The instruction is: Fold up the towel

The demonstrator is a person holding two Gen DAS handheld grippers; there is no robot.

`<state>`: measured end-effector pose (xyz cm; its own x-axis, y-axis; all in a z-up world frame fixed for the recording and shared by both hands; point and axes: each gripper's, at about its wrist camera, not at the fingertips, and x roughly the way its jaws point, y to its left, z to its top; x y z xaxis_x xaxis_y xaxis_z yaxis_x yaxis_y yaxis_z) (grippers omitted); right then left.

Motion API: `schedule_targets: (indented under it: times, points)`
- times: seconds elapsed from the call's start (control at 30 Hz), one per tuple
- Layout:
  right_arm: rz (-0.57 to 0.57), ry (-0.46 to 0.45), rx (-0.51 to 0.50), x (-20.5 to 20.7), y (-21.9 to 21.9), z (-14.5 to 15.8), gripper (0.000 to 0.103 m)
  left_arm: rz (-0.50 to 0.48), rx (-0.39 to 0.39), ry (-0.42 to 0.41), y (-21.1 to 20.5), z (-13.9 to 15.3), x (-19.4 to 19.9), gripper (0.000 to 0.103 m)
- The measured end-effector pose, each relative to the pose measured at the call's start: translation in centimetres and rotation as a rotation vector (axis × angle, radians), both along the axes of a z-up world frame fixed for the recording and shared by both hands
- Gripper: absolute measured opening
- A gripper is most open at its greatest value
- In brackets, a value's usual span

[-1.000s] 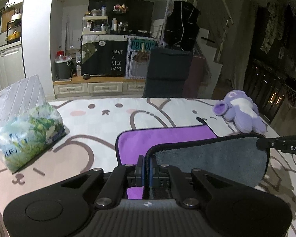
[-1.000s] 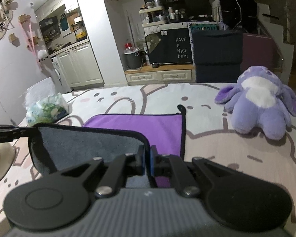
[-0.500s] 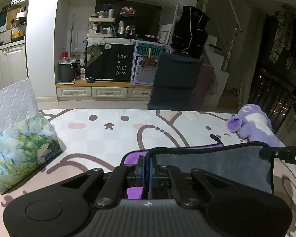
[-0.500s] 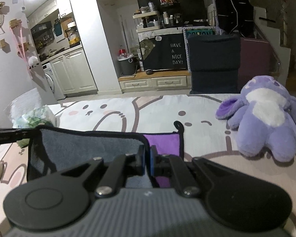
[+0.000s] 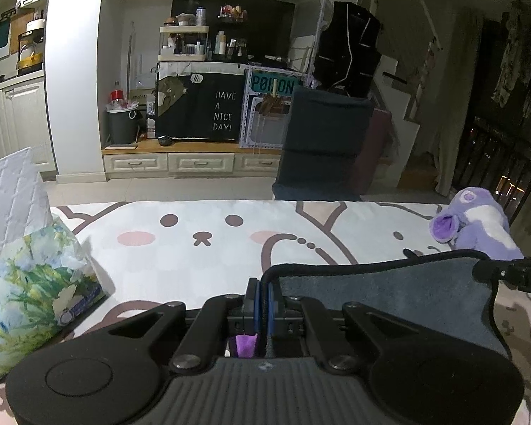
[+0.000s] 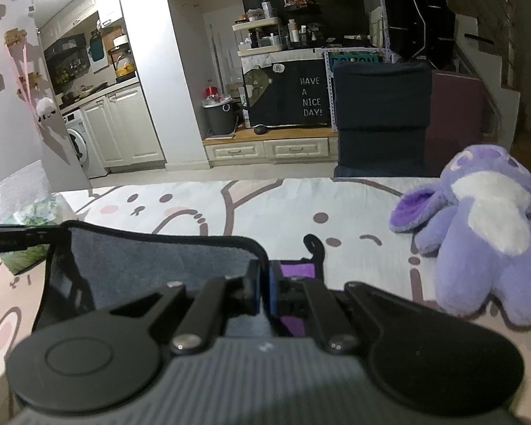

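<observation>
Grey towel (image 5: 382, 294) edge clamped by left claw (image 5: 262, 295), right claw (image 6: 263, 290); purple side mostly hidden

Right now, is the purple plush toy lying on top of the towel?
No, the purple plush toy lies on the tablecloth, right of the towel.

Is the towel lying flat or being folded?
Being folded: both shut grippers, left and right, hold the towel's grey edge lifted above its purple side.
</observation>
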<state>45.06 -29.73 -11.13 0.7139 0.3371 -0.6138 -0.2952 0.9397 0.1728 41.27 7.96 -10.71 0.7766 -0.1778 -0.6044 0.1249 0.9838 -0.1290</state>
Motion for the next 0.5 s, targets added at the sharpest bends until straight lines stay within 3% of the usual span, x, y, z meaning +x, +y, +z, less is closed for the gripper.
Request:
schedule_targets:
  times: [0.5]
  points:
    - [0.007,0.049,-0.068,3.1,1.5,-1.4,0.006,-0.008,0.034,0.037,-0.6,-1.6,3.3,0.005]
